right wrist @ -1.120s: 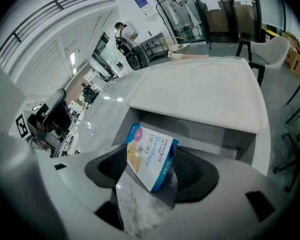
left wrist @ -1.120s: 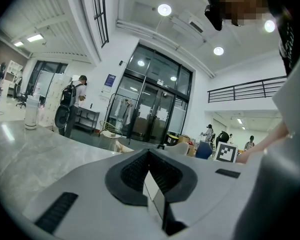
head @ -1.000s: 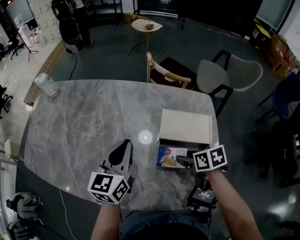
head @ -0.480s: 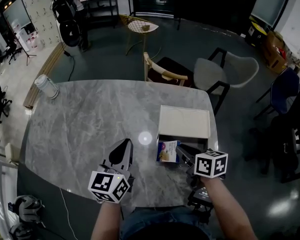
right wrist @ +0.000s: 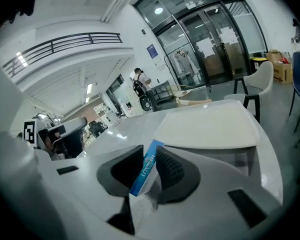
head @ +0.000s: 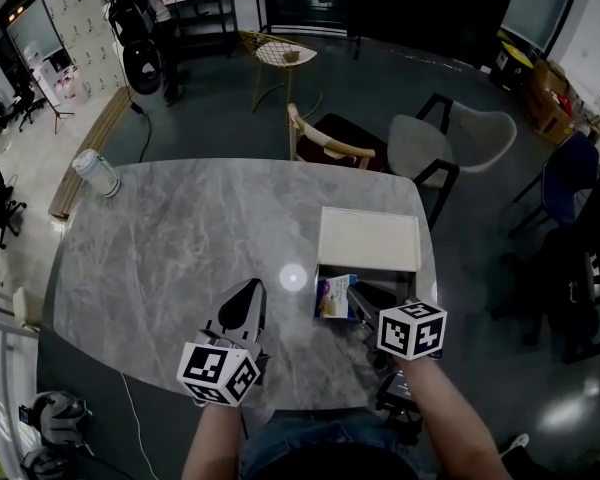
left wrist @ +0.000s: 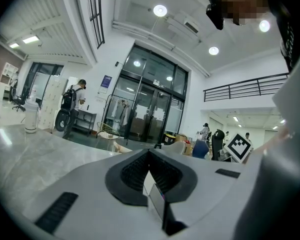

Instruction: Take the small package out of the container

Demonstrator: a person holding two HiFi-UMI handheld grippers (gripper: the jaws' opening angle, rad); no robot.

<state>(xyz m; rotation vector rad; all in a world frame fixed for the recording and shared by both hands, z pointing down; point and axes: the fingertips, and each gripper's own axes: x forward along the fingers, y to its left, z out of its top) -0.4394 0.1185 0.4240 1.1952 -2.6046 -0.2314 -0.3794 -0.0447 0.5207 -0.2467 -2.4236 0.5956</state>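
Note:
The small package [head: 332,296], a blue and white box, stands on edge between the jaws of my right gripper [head: 352,302], lifted at the left side of the white container [head: 388,294]. In the right gripper view the package [right wrist: 146,173] shows its blue narrow side, pressed between the pads; the jaws of the right gripper [right wrist: 150,152] have just been closing on it. The container's flat white lid [right wrist: 210,126] lies beyond. My left gripper [head: 247,293] rests over the table left of the container, shut, with nothing seen in it [left wrist: 149,156].
The grey marble table [head: 170,248] carries a white cylinder [head: 95,171] at its far left corner. Chairs [head: 325,138] stand beyond the far edge. A person [head: 140,8] with a backpack stands far off. The right gripper's marker cube [left wrist: 239,146] shows to the right in the left gripper view.
The right gripper's jaws closed on the package, then rose and tilted up, lifting it out of the container and turning it edge-on. The left gripper stayed put.

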